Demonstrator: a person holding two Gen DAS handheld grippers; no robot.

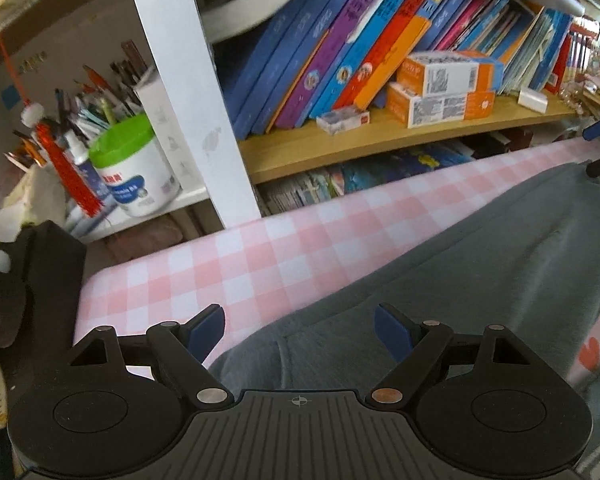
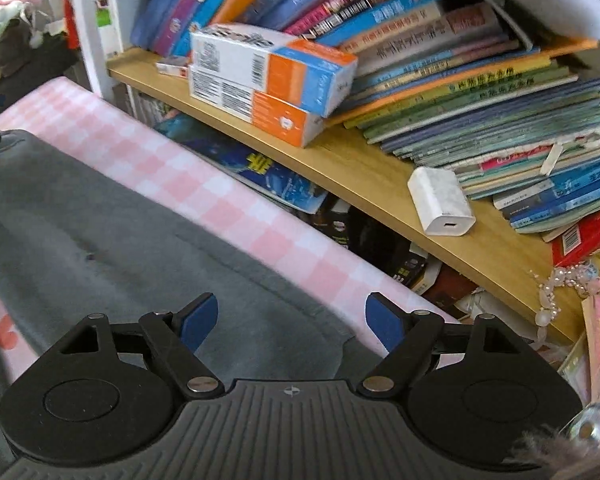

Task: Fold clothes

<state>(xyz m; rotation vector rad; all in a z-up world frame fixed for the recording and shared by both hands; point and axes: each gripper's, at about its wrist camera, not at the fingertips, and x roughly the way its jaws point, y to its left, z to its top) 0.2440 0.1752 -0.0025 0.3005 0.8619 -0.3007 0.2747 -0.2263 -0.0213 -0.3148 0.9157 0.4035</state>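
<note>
Where the grey garment (image 1: 480, 280) lies spread on the pink-checked counter (image 1: 260, 256), it runs as a long band roughly parallel to the counter's far edge, so its long axis goes from one gripper to the other. In the left wrist view the cloth fills the right and lower part of the picture and reaches under the left gripper (image 1: 299, 328), whose blue-padded fingers stand spread wide with nothing between them. In the right wrist view the same garment (image 2: 100, 240) fills the left and lower part, its far edge slanting along the checks, and a rounded corner of it lies just below the right gripper (image 2: 287, 320), which is likewise spread and holds nothing.

Each gripper thus sits over its own end of the cloth, the left at the left end and the right at the right, with neither clearly nearer to the fabric; the other gripper's fingertips show small at the edge of each view. The garment lies fairly flat with shallow wrinkles; whether it is already folded once or is one open layer cannot be told, and the scene would fit either a cloth laid out for a fold or one just released after a fold. Behind the counter stands a bookshelf (image 2: 380, 176) crowded with books, two orange boxes (image 2: 268, 80) and a white charger (image 2: 440, 200).
</note>
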